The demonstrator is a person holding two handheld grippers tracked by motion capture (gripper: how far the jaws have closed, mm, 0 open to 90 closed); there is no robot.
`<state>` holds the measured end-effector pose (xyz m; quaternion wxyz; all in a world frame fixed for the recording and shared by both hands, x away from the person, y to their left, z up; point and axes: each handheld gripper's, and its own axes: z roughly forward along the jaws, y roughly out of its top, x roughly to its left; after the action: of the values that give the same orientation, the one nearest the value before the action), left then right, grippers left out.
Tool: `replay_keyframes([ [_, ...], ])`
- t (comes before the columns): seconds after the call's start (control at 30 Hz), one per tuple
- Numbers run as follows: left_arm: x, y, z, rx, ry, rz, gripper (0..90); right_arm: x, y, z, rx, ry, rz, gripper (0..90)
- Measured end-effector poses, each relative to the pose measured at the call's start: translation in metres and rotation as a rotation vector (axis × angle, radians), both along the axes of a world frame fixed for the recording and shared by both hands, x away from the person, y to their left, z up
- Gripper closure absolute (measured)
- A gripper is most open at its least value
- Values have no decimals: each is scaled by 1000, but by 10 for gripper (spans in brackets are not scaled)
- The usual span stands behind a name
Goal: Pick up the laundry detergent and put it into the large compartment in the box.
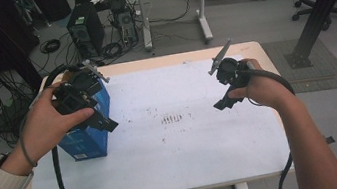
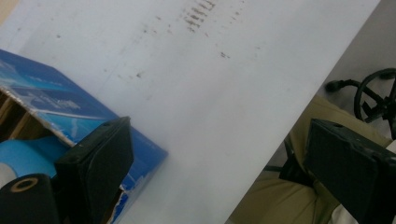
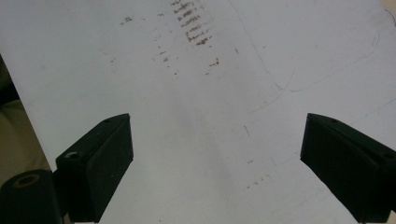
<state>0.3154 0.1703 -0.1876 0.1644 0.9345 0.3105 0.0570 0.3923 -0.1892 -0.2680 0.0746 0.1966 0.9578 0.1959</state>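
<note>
Hovering my left gripper (image 1: pixel 102 119), jaws apart, at the blue box (image 1: pixel 87 137), whose inside stays half hidden. My right gripper (image 1: pixel 223 102) hangs with jaws apart over the white sheet (image 1: pixel 189 147).

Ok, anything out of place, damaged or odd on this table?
Two small things. The blue box at the left claw has a ragged, torn edge at its open top, seen in the left gripper view. The white table sheet carries brown smudges near its middle. Nothing spilled or toppled.

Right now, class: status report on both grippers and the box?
Left gripper open, over blue box. Right gripper open, empty, above white sheet. Nothing between.
</note>
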Motion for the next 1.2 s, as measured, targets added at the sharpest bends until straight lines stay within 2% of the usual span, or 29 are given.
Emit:
replay_keyframes([
  [0.33,-8,-5,-15,5,-8,-59,89,-1,5,1,-3,-3,8,92],
  [0.57,-12,-13,-23,27,-9,-95,89,0,2,0,-3,-2,4,92],
  [1.2,-12,-17,-29,21,-14,-97,90,1,-1,-3,1,-1,4,92],
])
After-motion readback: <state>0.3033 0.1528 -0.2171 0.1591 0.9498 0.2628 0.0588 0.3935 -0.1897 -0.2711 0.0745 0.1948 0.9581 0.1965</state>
